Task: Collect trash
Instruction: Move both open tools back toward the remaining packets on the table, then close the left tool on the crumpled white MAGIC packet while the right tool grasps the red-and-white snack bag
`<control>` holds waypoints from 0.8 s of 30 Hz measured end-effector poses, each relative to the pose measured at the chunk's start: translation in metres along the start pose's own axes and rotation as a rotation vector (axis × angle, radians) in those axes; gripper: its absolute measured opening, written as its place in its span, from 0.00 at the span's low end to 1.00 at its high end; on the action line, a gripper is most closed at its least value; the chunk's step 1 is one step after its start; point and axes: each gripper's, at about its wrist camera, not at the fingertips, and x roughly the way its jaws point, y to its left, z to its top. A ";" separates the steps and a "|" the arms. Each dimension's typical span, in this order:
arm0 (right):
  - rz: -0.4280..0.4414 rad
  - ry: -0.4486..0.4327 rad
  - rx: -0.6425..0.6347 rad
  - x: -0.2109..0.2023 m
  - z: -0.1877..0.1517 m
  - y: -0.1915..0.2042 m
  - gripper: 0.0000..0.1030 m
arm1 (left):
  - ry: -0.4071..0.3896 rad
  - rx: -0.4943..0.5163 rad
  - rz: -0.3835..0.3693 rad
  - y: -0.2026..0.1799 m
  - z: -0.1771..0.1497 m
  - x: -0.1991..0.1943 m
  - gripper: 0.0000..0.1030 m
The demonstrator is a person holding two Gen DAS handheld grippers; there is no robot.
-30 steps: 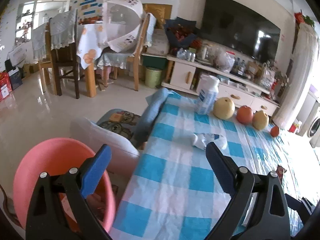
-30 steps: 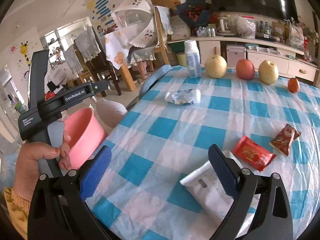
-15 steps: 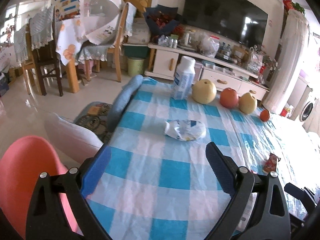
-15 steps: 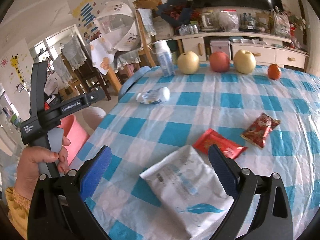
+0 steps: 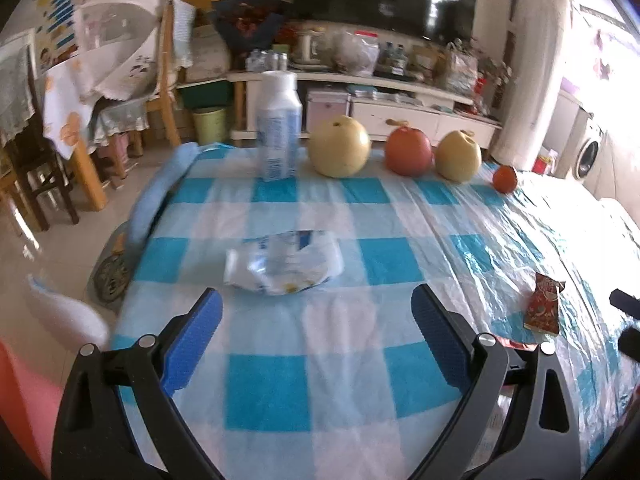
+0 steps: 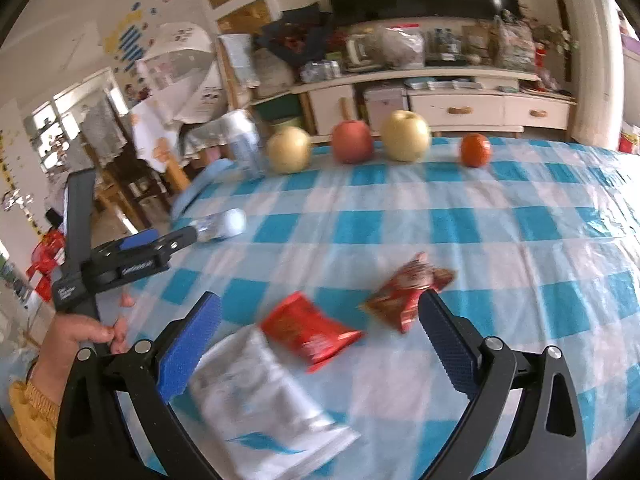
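Observation:
A crumpled white and blue wrapper (image 5: 283,263) lies on the blue checked tablecloth (image 5: 320,380), just beyond my open, empty left gripper (image 5: 316,340). In the right wrist view my open, empty right gripper (image 6: 318,344) hovers over a flat white packet (image 6: 264,404), a red wrapper (image 6: 310,330) and a red-brown snack wrapper (image 6: 404,292). The left gripper (image 6: 140,256) shows there at the left, near the crumpled wrapper (image 6: 224,226). The snack wrapper also shows in the left wrist view (image 5: 544,304).
A white bottle (image 5: 278,124), two pears (image 5: 339,148), an apple (image 5: 409,152) and a small orange (image 5: 505,178) stand along the table's far edge. A pink bin (image 5: 20,400) sits off the left edge. A TV cabinet (image 5: 400,108) and chairs stand behind.
Both grippers have moved forward over the table. The crumpled wrapper now sits closer to the left gripper. The red wrappers now lie between the right gripper's fingers. The pink bin has slid out of view.

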 end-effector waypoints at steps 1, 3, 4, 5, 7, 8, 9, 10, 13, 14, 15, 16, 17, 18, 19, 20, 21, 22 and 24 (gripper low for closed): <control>-0.003 0.008 0.016 0.002 0.002 -0.008 0.95 | -0.011 0.025 0.003 -0.005 0.003 0.005 0.93; -0.005 0.020 0.043 0.003 0.006 -0.021 0.95 | -0.023 0.077 0.016 -0.011 0.008 0.012 0.93; -0.009 0.027 0.057 0.004 0.007 -0.027 0.95 | -0.018 0.094 0.025 -0.011 0.011 0.018 0.93; -0.010 0.032 0.069 0.004 0.006 -0.031 0.95 | -0.011 0.087 0.034 -0.009 0.014 0.022 0.93; -0.006 0.051 0.105 0.006 0.006 -0.043 0.95 | 0.008 0.038 0.068 0.002 0.021 0.033 0.93; -0.005 0.061 0.119 0.007 0.006 -0.046 0.95 | 0.015 0.014 0.086 0.008 0.022 0.037 0.93; 0.001 0.069 0.135 0.008 0.006 -0.050 0.95 | 0.025 -0.024 0.103 0.015 0.024 0.041 0.93; 0.013 0.076 0.151 0.009 0.005 -0.054 0.95 | 0.037 -0.082 0.093 0.026 0.026 0.047 0.93; 0.013 0.089 0.157 0.012 0.004 -0.058 0.95 | 0.064 -0.221 0.027 0.052 0.028 0.060 0.93; 0.011 0.093 0.154 0.013 0.004 -0.058 0.95 | 0.069 -0.280 0.003 0.062 0.029 0.065 0.93; 0.010 0.097 0.152 0.014 0.004 -0.058 0.95 | 0.071 -0.335 -0.025 0.072 0.029 0.069 0.93; 0.010 0.104 0.153 0.015 0.003 -0.059 0.95 | 0.074 -0.372 -0.046 0.077 0.028 0.073 0.93; 0.011 0.110 0.153 0.016 0.003 -0.059 0.95 | 0.079 -0.416 -0.074 0.083 0.027 0.077 0.93; 0.012 0.114 0.153 0.017 0.003 -0.058 0.95 | 0.085 -0.443 -0.096 0.086 0.026 0.080 0.93; 0.012 0.118 0.153 0.019 0.002 -0.058 0.95 | 0.093 -0.457 -0.116 0.086 0.025 0.085 0.93; 0.012 0.121 0.153 0.020 0.002 -0.058 0.95 | 0.097 -0.448 -0.125 0.082 0.024 0.087 0.93; 0.010 0.123 0.152 0.021 0.002 -0.058 0.95 | 0.103 -0.423 -0.128 0.077 0.025 0.088 0.93; 0.009 0.125 0.153 0.022 0.003 -0.058 0.95 | 0.117 -0.403 -0.151 0.071 0.026 0.089 0.93; 0.009 0.127 0.152 0.023 0.003 -0.057 0.95 | 0.141 -0.370 -0.195 0.058 0.026 0.090 0.93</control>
